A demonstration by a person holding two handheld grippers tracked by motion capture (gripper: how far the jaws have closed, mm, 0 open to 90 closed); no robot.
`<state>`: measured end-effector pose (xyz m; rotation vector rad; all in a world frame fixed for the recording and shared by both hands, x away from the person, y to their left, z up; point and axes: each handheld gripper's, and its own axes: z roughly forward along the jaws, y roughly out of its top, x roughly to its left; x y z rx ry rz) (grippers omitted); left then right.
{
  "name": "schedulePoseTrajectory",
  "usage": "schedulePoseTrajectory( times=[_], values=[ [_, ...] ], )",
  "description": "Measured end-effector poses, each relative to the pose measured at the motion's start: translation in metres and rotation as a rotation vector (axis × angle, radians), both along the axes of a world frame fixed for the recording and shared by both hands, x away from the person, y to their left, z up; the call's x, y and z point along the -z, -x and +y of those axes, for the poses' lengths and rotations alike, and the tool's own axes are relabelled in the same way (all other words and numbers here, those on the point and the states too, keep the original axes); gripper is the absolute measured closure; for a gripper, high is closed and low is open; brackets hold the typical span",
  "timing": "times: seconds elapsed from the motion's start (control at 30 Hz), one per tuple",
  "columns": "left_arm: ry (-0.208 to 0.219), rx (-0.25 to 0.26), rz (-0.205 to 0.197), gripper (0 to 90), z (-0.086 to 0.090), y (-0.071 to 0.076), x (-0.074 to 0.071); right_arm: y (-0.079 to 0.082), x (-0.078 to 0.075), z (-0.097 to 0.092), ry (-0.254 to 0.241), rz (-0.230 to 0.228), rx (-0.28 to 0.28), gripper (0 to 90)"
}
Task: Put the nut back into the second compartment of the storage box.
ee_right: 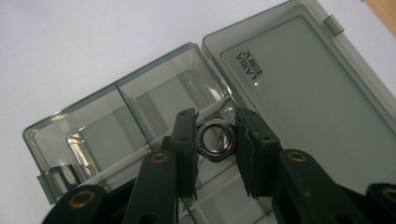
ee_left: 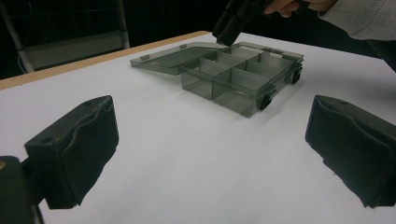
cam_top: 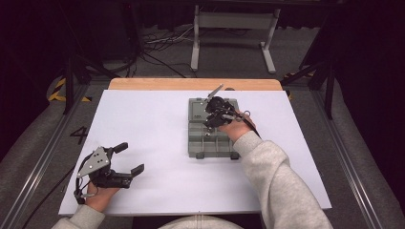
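Item: nut (ee_right: 215, 140) — metal, hexagonal, pinched flat-to-flat between the jaws of the right gripper (ee_right: 215, 142), held over a compartment of the box (cam_top: 210, 143) next to the hinge.

Item: box — smoky clear plastic, divided into compartments, lid (ee_right: 303, 88) laid fully open on the desk (cam_top: 143, 119). All compartments in sight look empty.

Item: left gripper (cam_top: 130, 160) — jaws spread wide, holding nothing, resting low at the near left of the desk, well apart from the box.

Step in hand, as judged: placing the nut into a compartment. To do it well, centre the nut over one cell, clear of the dividers, lower it close to the floor, then part the jaws gently so it drops flat and does not bounce into the next cell.

Surroundings: white desk top with a wooden far edge; a metal stand (cam_top: 234, 28) and cables on the floor beyond. Obstacles — only the thin dividers and the hinge edge; the box is light and unheld, so a nudge may shift it.
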<state>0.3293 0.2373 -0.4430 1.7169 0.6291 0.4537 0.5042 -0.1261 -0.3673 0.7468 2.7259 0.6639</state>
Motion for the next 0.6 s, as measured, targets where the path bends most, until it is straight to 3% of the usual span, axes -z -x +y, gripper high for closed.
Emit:
schedulePoseTrajectory(
  times=[0.6],
  values=[
    [-0.001, 0.001, -0.001, 3.6, 0.0, 0.0, 0.0, -0.006, 0.03, -0.003, 0.044, 0.062, 0.018, 69.5]
  ],
)
